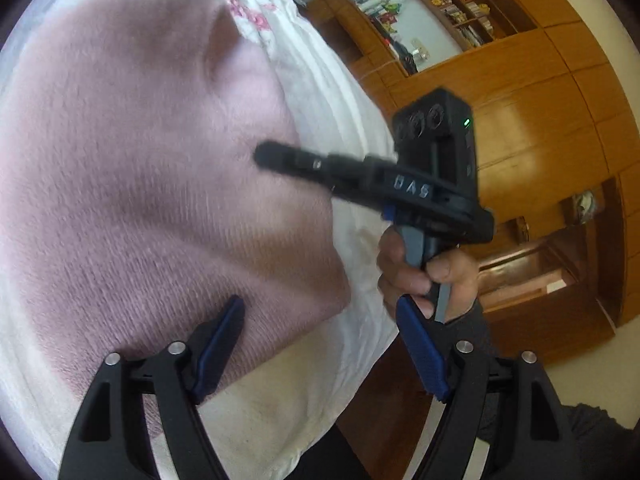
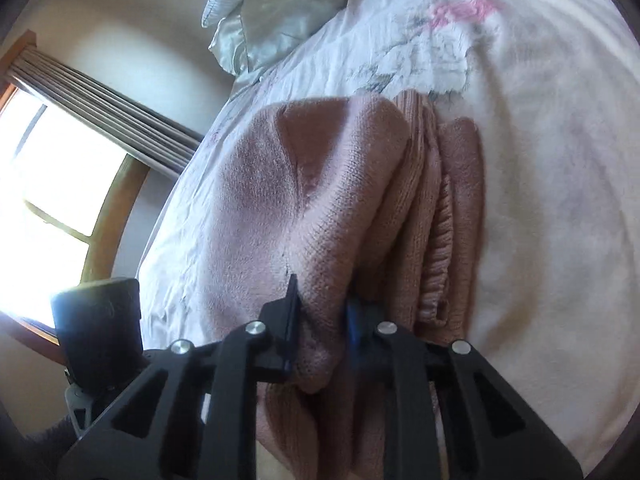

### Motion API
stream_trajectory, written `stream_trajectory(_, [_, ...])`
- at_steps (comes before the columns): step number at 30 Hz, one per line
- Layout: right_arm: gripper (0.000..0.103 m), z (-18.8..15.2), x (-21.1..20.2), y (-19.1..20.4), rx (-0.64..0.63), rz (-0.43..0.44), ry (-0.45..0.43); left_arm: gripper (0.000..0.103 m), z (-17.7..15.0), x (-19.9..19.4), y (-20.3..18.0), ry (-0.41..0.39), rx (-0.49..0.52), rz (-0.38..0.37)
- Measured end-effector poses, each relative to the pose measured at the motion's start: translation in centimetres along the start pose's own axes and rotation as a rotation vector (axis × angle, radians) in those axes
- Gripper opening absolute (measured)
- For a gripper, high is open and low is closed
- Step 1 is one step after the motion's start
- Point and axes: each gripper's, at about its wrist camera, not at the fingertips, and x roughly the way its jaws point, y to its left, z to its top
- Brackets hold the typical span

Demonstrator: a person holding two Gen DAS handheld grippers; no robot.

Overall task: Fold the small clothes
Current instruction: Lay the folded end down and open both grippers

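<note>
A pink knitted garment (image 1: 152, 184) lies on a bed covered by a white sheet (image 1: 332, 92) with a faint pink flower print; in the left wrist view it fills the left and centre of the frame, and in the right wrist view it runs from the middle down to the lower edge, gathered into several lengthwise folds. The left tool (image 1: 320, 356) stands wide apart at the bottom of its own view, its blue-padded fingers (image 1: 218, 352) gripping nothing; the left-hand finger hangs over the lower edge of the garment and the right-hand one is off beyond the edge of the bed. The right tool (image 2: 320, 320) is pinched together on a thick fold of the garment at the lower centre of its view, cloth bulging out between the fingers. Seen from the left wrist, the right tool stretches in from the right of the frame with its tips over the garment, and a hand (image 1: 424, 280) grips its handle at centre right. A pale satin pillow (image 2: 272, 4) sits at the top of the right wrist view, with a window and curtain at the left. Wooden cabinets and a shelf (image 1: 460, 4) fill the upper right of the left wrist view.
</note>
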Motion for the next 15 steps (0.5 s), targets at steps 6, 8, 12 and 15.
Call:
stream_trajectory(6, [0.020,-2.9,-0.6,-5.1,0.162,0.054,-0.033,0.075,0.6,1.5,-0.1,0.067,-0.020,-0.089])
stream_trajectory(8, [0.029,-2.8,-1.5,-5.2,0.177,0.113,-0.035,0.076,1.8,-1.0,-1.0,0.034,0.027,-0.108])
stream_trajectory(12, [0.042,0.4,-4.5,-4.2,0.151,0.057,-0.126,0.077,5.7,-8.4,1.1,-0.138,0.028,-0.048])
stream_trajectory(15, [0.056,2.8,-2.9,-3.6,0.148,0.022,-0.065,0.077,8.6,-11.6,3.8,-0.217,-0.011,0.005])
